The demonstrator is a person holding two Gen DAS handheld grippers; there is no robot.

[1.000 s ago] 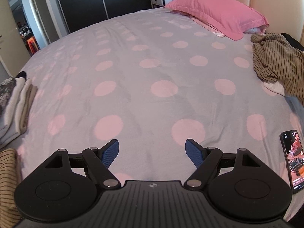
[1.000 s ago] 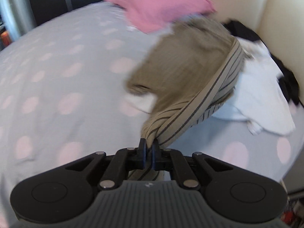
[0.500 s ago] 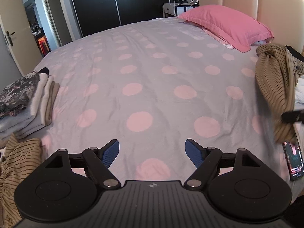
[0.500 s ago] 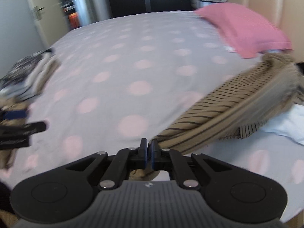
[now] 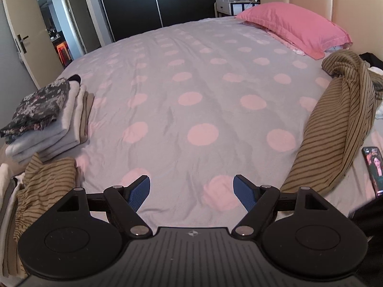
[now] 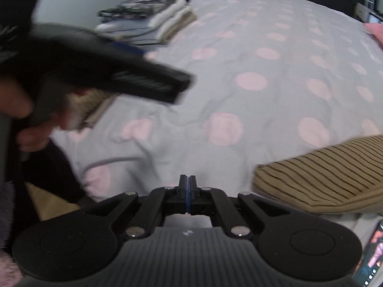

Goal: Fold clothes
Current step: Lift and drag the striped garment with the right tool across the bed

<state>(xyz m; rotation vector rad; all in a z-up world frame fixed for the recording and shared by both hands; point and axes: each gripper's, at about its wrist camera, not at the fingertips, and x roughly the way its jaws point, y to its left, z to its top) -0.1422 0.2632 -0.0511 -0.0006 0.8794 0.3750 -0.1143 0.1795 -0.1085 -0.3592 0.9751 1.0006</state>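
Note:
A tan garment with dark stripes [image 5: 335, 129] lies stretched along the right side of the bed, from the pillow end to the near edge. It also shows in the right wrist view [image 6: 330, 174], just right of my right gripper [image 6: 188, 186], whose jaws are shut with no cloth between them. My left gripper [image 5: 191, 191] is open and empty, low over the near edge of the polka-dot bed [image 5: 191, 95]. It also appears blurred in the right wrist view [image 6: 107, 71].
A stack of folded clothes [image 5: 47, 119] sits at the left edge, with striped tan cloth [image 5: 45, 191] in front of it. A pink pillow [image 5: 294, 27] lies at the headboard. A phone [image 5: 373, 169] lies at the right near edge.
My right gripper pulled the striped garment towards the near edge, then the cloth left its jaws, and it swung left. The left gripper drew back and stayed open.

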